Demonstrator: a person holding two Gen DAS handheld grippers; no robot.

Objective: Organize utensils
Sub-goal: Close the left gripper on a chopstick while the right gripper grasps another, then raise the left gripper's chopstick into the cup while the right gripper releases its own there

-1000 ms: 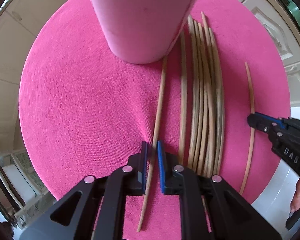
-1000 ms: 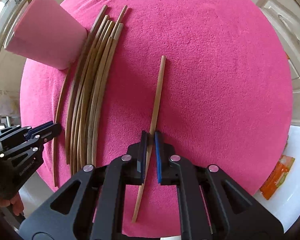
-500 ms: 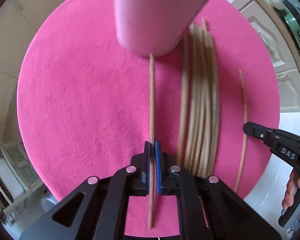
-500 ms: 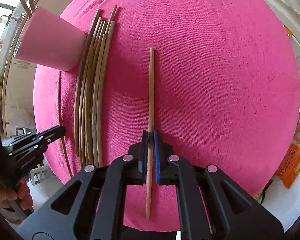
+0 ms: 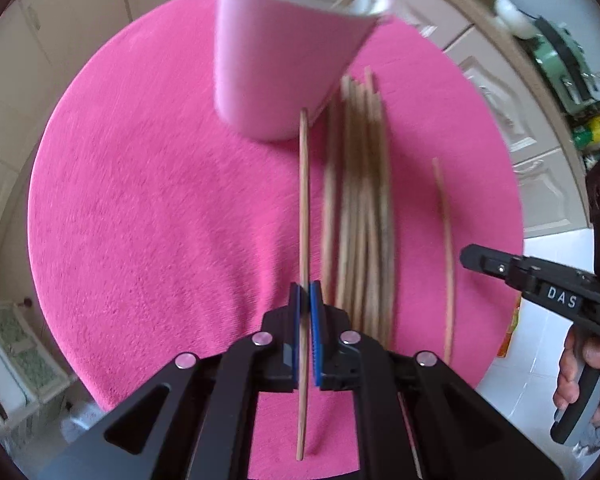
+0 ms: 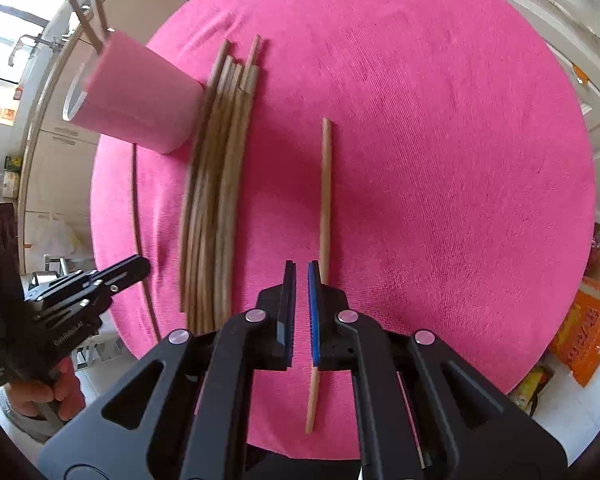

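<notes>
My left gripper (image 5: pixel 305 300) is shut on a thin wooden chopstick (image 5: pixel 303 200), which points toward the pink cup (image 5: pixel 284 72). Two chopsticks stand in the cup. A bundle of several chopsticks (image 5: pixel 360 220) lies on the pink cloth just to the right. My right gripper (image 6: pixel 300 280) is shut, and only cloth shows in the thin slit between its pads. A lone chopstick (image 6: pixel 325 192) lies on the cloth and passes under its right finger. In the left wrist view the right gripper (image 5: pixel 466 254) sits just right of that chopstick (image 5: pixel 444 260).
The round table's pink cloth (image 6: pixel 460 160) ends close behind both grippers. Cream cabinets ring the table. An orange packet (image 6: pixel 584 328) lies on the white floor at the right. A white rack (image 5: pixel 16 352) stands low at the left. A hand (image 5: pixel 580 376) holds the right gripper's handle.
My left gripper closed on its chopstick and rose, so the cup's rim now shows. The right gripper's chopstick was between the pads and now lies beside the slit, under the right finger.
</notes>
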